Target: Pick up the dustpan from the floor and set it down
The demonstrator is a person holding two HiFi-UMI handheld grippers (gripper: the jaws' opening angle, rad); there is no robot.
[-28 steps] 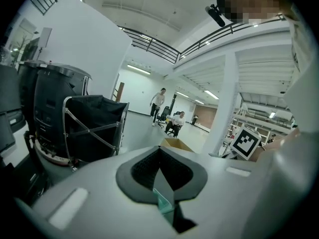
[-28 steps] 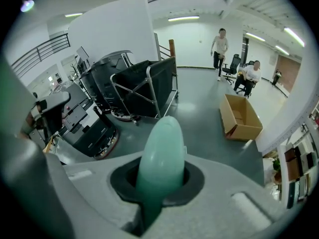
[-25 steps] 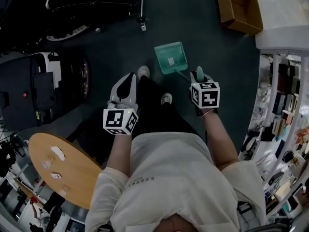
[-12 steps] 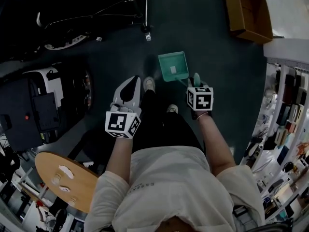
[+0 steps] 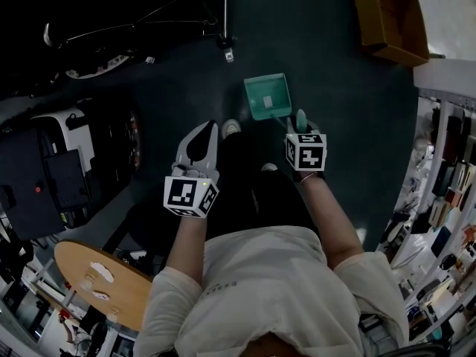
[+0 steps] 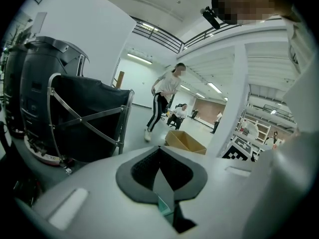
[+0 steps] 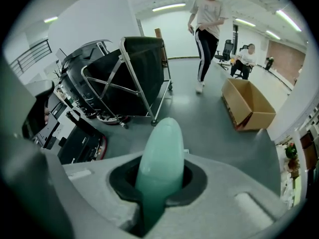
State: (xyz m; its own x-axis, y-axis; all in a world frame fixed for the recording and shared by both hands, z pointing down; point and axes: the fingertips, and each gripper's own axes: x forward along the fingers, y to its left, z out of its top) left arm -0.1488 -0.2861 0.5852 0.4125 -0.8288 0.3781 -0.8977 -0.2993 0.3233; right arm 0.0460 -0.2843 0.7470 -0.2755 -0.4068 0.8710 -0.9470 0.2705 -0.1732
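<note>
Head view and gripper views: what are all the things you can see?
dustpan: one, green, ahead of the feet
box: one, brown, open, floor at upper right
table: one, wooden, round, lower left
machine: one, black and white, left
cart: one, black with metal frame, far side of floor
shelves: one set, mixed colours, right edge
people: two, far off, one walking, one seated
shoes: two, white, on the person's feet
left gripper: one, grey, shut, empty
right gripper: one, grey, shut on the dustpan handle
</note>
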